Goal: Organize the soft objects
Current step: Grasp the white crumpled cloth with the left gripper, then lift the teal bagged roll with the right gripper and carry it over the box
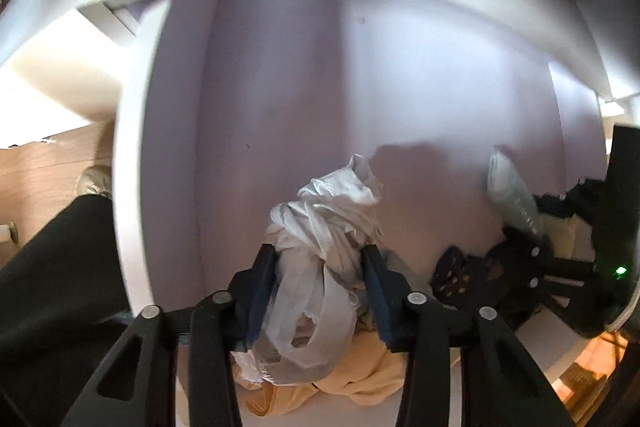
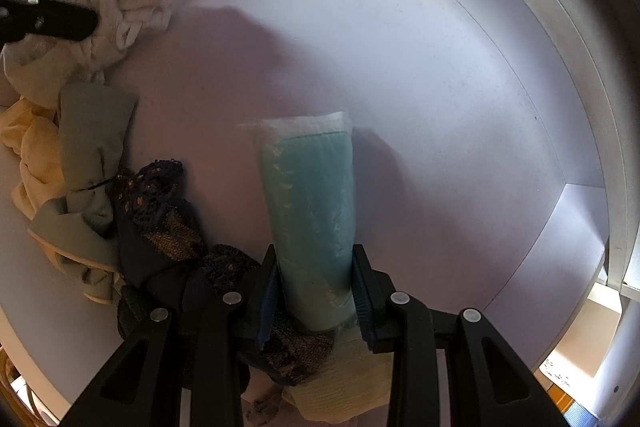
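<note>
Both my claws loaded; soft goods limp and light.
My left gripper (image 1: 320, 259) clenches the crumpled white cloth bundle (image 1: 320, 223) left of the dark knitted heap (image 2: 168, 227); my right gripper (image 2: 314, 277) grasps the teal plastic-wrapped pack (image 2: 310, 211), slippery, just right of that heap, best held mid-body.

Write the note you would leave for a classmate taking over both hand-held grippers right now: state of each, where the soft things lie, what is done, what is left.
Left hand-held gripper: jaws around the white twisted cloth, pads pressing its sides.
Right hand-held gripper: shut on the teal packet in clear wrap, pointing down.
Also on the white shelf: yellow cloth, grey-green cloth, dark knitted piece, all bunched in one loose heap.
Done: two items gripped.
Left: place both, then sort the heap; nothing looks tidied yet.
</note>
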A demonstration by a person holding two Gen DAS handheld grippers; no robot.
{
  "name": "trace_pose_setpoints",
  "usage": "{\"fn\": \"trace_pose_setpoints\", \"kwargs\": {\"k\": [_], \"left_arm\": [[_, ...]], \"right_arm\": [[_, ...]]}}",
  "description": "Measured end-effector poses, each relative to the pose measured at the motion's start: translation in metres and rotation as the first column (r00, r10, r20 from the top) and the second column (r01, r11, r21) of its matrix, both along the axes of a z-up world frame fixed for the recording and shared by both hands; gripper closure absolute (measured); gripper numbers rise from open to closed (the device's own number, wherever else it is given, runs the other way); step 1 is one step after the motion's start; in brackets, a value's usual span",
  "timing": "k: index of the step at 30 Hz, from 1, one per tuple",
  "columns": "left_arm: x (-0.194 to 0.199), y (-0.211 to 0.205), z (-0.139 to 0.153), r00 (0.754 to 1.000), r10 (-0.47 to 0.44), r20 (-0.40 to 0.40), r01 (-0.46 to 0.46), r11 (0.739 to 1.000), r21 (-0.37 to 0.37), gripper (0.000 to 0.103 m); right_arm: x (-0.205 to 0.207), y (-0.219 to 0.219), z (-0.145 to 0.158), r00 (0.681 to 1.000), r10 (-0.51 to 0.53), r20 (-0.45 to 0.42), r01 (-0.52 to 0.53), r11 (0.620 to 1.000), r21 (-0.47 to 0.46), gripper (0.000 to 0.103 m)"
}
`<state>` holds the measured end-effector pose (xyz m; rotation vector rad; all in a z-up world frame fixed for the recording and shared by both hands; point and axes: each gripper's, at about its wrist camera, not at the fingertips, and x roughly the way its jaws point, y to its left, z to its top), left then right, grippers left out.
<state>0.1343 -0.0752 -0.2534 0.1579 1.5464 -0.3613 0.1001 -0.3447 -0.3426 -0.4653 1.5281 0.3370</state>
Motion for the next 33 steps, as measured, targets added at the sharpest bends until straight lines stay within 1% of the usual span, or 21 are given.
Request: {"fn": "trace_pose_setpoints", "kwargs": {"k": [1,2,3,5,7,8,10,11,13,17,18,21,24,27,28,32,33], "left_arm": [[0.002,-0.003,0.001,1.0,-0.008,-0.001,0.008,1.0,0.008,0.047],[0.001,-0.005,-0.001,1.0,-0.017,-0.009,0.017,1.0,0.011,0.035],[0.002,-0.006,-0.002,1.0,-0.023,-0.016,0.023,1.0,0.012,0.026],[0.003,-0.009,-0.007,0.999,-0.044,-0.026,0.044,0.998,0.033,0.024],[-0.001,-0.014,-0.013,0.996,-0.088,-0.021,0.089,0.993,0.081,0.025],[-0.004,-0.017,-0.015,0.995,-0.101,-0.018,0.103,0.99,0.097,0.028],[-0.001,-0.017,-0.017,0.996,-0.089,-0.01,0.09,0.99,0.11,0.043],[0.002,-0.015,-0.019,0.997,-0.075,-0.014,0.076,0.992,0.1,0.046],[0.006,-0.012,-0.021,0.999,-0.046,-0.013,0.047,0.995,0.086,0.047],[0.005,-0.017,-0.021,0.997,-0.076,0.004,0.075,0.991,0.11,0.048],[-0.006,-0.028,-0.024,0.997,-0.077,0.006,0.076,0.991,0.111,0.049],[-0.012,-0.034,-0.027,0.998,-0.066,0.006,0.065,0.992,0.104,0.049],[-0.01,-0.028,-0.03,0.999,-0.052,-0.002,0.052,0.994,0.097,0.049],[-0.01,-0.028,-0.03,0.998,-0.06,0.001,0.059,0.993,0.104,0.049],[-0.008,-0.012,-0.031,0.998,-0.064,0.003,0.063,0.993,0.104,0.049],[-0.004,-0.015,-0.026,0.999,-0.051,0.007,0.05,0.994,0.097,0.049],[0.003,-0.021,-0.018,0.999,-0.049,0.008,0.048,0.994,0.098,0.049]], "right_arm": [[0.0,0.0,0.0,1.0,-0.001,-0.001,0.001,1.0,0.0,0.07],[0.0,0.0,0.0,1.0,-0.001,-0.001,0.001,1.0,0.001,0.07],[0.0,0.0,0.0,1.0,0.0,-0.001,0.0,1.0,0.0,0.07],[0.0,0.0,0.0,1.0,0.0,0.0,0.0,1.0,0.001,0.07],[0.0,0.0,0.0,1.0,0.0,0.0,0.0,1.0,0.0,0.07],[0.0,0.0,0.0,1.0,0.0,0.0,0.0,1.0,0.001,0.07],[0.001,-0.001,0.0,1.0,-0.001,-0.002,0.001,1.0,0.002,0.07],[0.001,-0.001,0.0,1.0,-0.002,-0.002,0.002,1.0,0.002,0.07],[0.002,-0.001,0.0,1.0,-0.006,-0.003,0.006,1.0,0.002,0.07],[0.004,-0.001,0.002,1.0,-0.022,0.003,0.022,1.0,-0.009,0.071],[0.003,0.0,0.003,1.0,-0.015,0.007,0.015,1.0,-0.014,0.074],[-0.002,0.003,0.012,1.0,0.005,0.025,-0.005,1.0,-0.023,0.074],[-0.005,0.004,0.029,0.998,0.023,0.055,-0.022,1.0,-0.015,0.075],[-0.008,0.005,0.044,0.997,0.028,0.07,-0.029,1.0,0.008,0.075],[-0.01,0.006,0.049,0.997,0.031,0.073,-0.032,0.999,0.015,0.075],[-0.019,0.006,0.075,0.993,0.054,0.102,-0.058,0.997,0.042,0.075],[-0.021,0.004,0.081,0.993,0.049,0.109,-0.055,0.997,0.054,0.075]]}}
